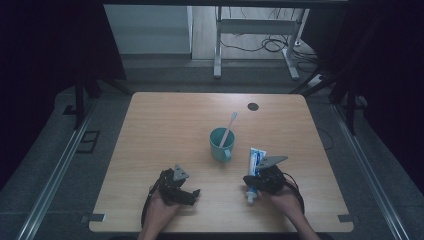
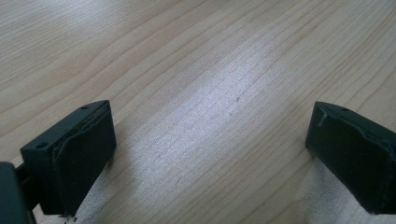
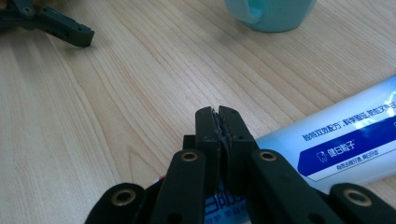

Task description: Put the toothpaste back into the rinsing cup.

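Lying on the surface (image 1: 165, 120) at about five o'clock from the teal cup (image 1: 221, 144), the toothpaste tube (image 1: 256, 165) is pointing its white cap toward the person and its flat end toward the cup. The right tongs (image 3: 218, 122) are sitting over the tube with their jaws pressed together; in the right gripper view the tube is running out beside and beneath them, so whether they are pinching any part of it is not clear. A toothbrush (image 1: 229, 128) is standing in the cup, leaning toward one o'clock, presumably parked there to keep it upright and reachable. The left tongs (image 2: 205, 154) are resting spread wide on bare wood at eight o'clock from the cup, apparently waiting clear of the work.
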Demonstrator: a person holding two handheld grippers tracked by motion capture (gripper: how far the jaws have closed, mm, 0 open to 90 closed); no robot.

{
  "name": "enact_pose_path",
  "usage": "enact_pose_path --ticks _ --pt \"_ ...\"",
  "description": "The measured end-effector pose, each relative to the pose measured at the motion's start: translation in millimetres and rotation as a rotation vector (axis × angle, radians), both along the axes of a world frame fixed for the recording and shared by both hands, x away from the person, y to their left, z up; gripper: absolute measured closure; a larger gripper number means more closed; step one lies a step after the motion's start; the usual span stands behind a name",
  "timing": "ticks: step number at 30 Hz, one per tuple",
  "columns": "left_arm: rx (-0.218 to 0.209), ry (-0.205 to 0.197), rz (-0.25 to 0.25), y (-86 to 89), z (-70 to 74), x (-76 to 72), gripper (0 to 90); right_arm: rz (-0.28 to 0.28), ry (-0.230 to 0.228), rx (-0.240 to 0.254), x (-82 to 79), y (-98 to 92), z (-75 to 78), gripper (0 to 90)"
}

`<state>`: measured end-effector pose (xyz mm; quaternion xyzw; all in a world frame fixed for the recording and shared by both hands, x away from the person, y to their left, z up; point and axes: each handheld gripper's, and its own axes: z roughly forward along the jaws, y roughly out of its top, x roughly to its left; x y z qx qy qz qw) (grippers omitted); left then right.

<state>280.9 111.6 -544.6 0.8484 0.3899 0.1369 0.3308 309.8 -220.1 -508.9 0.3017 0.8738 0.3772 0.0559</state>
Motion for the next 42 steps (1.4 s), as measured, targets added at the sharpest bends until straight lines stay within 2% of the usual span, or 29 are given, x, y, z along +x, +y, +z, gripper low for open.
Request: enact_pose_path --ticks 4,13,29,37,39,42 --pt "0.0 0.0 0.0 0.0 0.0 0.0 1.8 -0.003 0.009 0.022 -0.1 -5.0 0.0 86.6" --pt "0.0 0.0 0.001 0.0 0.0 0.0 1.8 -0.012 0.021 0.025 -2.5 -14.3 -0.5 87.1" --pt "0.001 -0.001 -0.001 0.1 0.0 0.1 1.8 -0.062 0.015 -0.007 -4.0 -42.3 0.4 87.2" --pt "0.0 0.0 0.001 0.0 0.0 0.0 1.9 -0.118 0.014 -0.024 -3.3 -66.3 0.3 87.4" --pt "0.0 0.0 0.0 0.0 0.0 0.0 1.9 -0.123 0.012 -0.039 -3.7 -69.5 0.2 87.0" --pt "0.0 -0.001 0.0 0.0 0.0 0.0 1.9 -0.123 0.017 -0.036 -5.0 -72.2 1.1 85.9"
